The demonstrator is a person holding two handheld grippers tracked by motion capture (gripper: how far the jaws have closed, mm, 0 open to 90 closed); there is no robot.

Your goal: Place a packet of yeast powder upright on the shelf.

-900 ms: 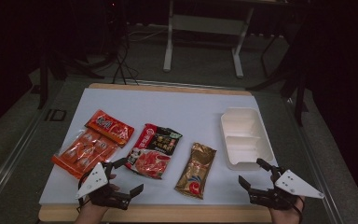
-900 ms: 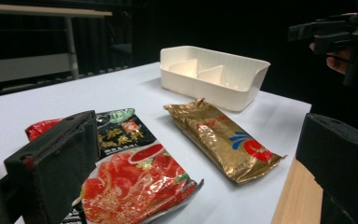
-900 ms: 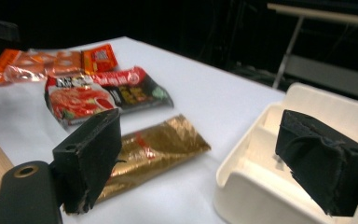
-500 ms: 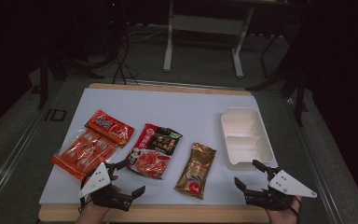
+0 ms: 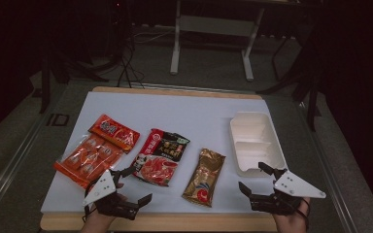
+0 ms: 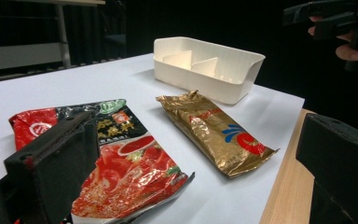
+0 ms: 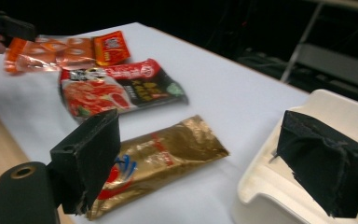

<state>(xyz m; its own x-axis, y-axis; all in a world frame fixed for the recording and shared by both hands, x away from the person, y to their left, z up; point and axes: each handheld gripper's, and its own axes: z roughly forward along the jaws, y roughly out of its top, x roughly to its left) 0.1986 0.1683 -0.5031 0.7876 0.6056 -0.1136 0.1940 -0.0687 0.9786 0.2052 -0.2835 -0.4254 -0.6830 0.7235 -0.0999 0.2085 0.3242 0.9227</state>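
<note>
A gold foil packet (image 5: 204, 177) lies flat near the table's front edge, between my two grippers. Left of it lies a red and black packet (image 5: 160, 156). Farther left lie an orange multipack (image 5: 90, 156) and a small red packet (image 5: 114, 132). A white divided tray (image 5: 255, 143) stands at the right. My left gripper (image 5: 137, 184) hovers open at the front left, its jaws pointing toward the red and black packet (image 6: 121, 158) and the gold packet (image 6: 214, 130). My right gripper (image 5: 251, 175) hovers open just in front of the tray (image 7: 279, 186), with the gold packet (image 7: 158, 158) beyond its jaws. Neither holds anything.
The white table top (image 5: 194, 109) has a wooden front edge (image 5: 175, 223) under both hands. Metal desk legs (image 5: 177, 39) and cables stand on the dark floor behind the table.
My right gripper has shifted a little to the left, toward the gold packet. The left gripper has stayed about where it was.
</note>
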